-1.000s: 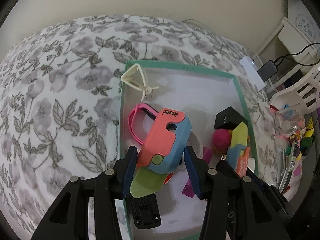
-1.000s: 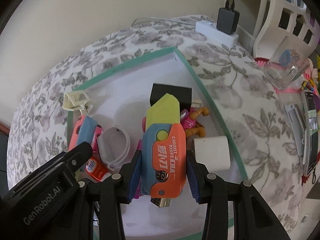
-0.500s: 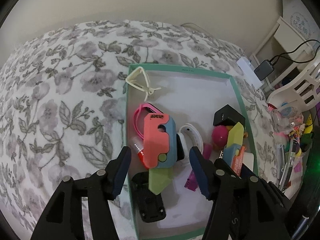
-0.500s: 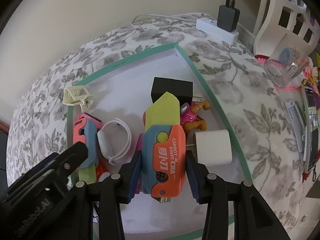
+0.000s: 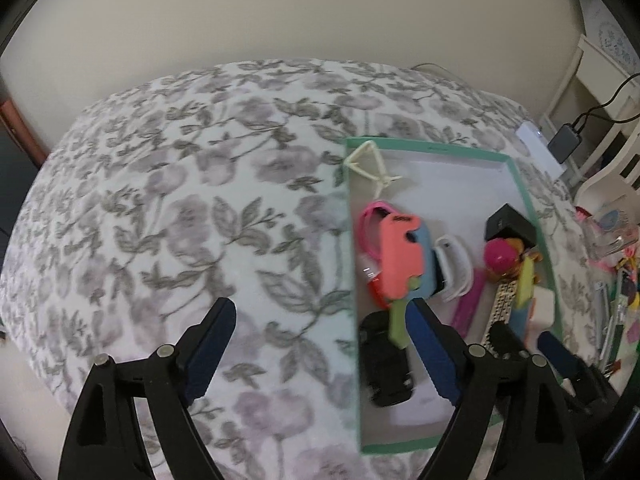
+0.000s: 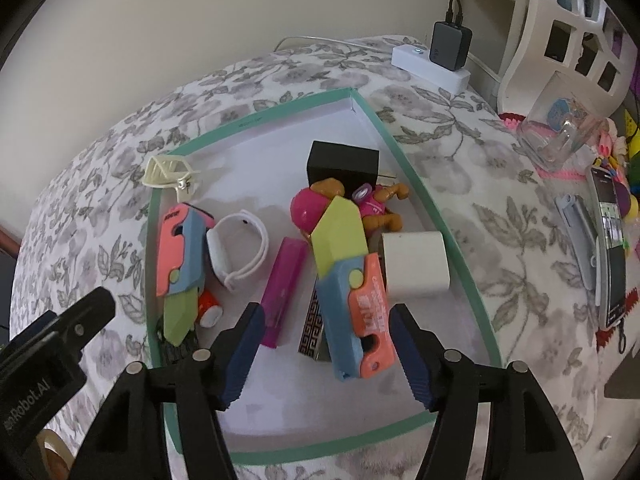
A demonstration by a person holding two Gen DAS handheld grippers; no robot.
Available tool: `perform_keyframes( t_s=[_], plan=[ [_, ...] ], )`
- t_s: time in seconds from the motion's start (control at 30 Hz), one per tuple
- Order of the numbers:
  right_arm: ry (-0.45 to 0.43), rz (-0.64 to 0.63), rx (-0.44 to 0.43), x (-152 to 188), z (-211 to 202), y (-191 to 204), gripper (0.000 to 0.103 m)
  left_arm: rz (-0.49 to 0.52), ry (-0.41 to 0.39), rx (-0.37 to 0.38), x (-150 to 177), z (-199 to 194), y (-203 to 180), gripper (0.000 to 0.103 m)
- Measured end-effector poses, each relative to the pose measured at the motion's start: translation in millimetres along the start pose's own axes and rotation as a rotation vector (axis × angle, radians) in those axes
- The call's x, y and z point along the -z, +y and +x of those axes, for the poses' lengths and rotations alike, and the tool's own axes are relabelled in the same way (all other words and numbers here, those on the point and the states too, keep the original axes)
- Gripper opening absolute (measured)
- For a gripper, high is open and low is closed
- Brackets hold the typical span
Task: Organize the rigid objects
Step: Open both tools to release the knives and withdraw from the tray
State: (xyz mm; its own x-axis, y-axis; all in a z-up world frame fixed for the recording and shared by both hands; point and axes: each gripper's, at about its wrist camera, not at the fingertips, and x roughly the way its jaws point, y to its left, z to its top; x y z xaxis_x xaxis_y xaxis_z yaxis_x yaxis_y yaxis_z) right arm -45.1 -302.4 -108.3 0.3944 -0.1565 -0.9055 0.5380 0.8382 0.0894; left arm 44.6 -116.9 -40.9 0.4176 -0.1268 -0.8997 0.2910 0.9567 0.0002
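A green-rimmed white box [image 6: 280, 110] sits on a floral cloth. In it lie two toy carrot knives. The pink-and-blue knife [image 5: 402, 260] lies by the box's left wall [image 5: 352, 240]. My left gripper [image 5: 320, 320] hangs over the cloth beside that wall, its jaws opening with nothing between them. The orange-and-blue knife [image 6: 356, 292] with a yellow-green blade rests on other toys. My right gripper [image 6: 326, 320] straddles its handle end, jaws opening, and the pads stand clear of it.
Also in the box are a black cube [image 6: 342, 164], a pink figure [image 6: 316, 208], a white block [image 6: 416, 264], a white strap [image 6: 240, 248], a magenta bar [image 6: 284, 276] and a cream clip [image 6: 168, 170]. A power strip [image 6: 432, 64], a glass [image 6: 560, 136] and a phone [image 6: 608, 248] lie to the right.
Both grippers opened and let go of their toy knives, which now lie in the box. The left gripper drew back and left, out over the cloth.
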Motion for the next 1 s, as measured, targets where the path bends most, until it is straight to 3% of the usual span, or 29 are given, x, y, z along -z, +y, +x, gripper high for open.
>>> perform_keyframes(
  t_s=[0.1, 0.2, 0.37, 0.43, 1.0],
  plan=[
    [-0.016, -0.015, -0.004, 4.2, -4.8, 2.8, 0.084, -0.014, -0.005, -0.022, 6.0, -3.9, 10.9, 0.089],
    [-0.030, -0.031, -0.002, 7.4, -9.3, 6.3, 0.088, -0.026, -0.009, -0.035, 11.5, -6.8, 19.9, 0.100],
    [-0.039, -0.053, 0.004, 11.8, -12.0, 9.7, 0.090, -0.022, -0.021, -0.044, 19.4, -12.4, 27.4, 0.100],
    [-0.041, -0.047, -0.003, 12.7, -13.2, 8.9, 0.103, -0.023, -0.020, -0.046, 21.7, -12.7, 30.1, 0.100],
    [-0.109, -0.085, -0.001, 19.6, -38.4, 20.7, 0.103, -0.059, -0.030, -0.026, 33.1, -19.4, 49.0, 0.100]
  ],
)
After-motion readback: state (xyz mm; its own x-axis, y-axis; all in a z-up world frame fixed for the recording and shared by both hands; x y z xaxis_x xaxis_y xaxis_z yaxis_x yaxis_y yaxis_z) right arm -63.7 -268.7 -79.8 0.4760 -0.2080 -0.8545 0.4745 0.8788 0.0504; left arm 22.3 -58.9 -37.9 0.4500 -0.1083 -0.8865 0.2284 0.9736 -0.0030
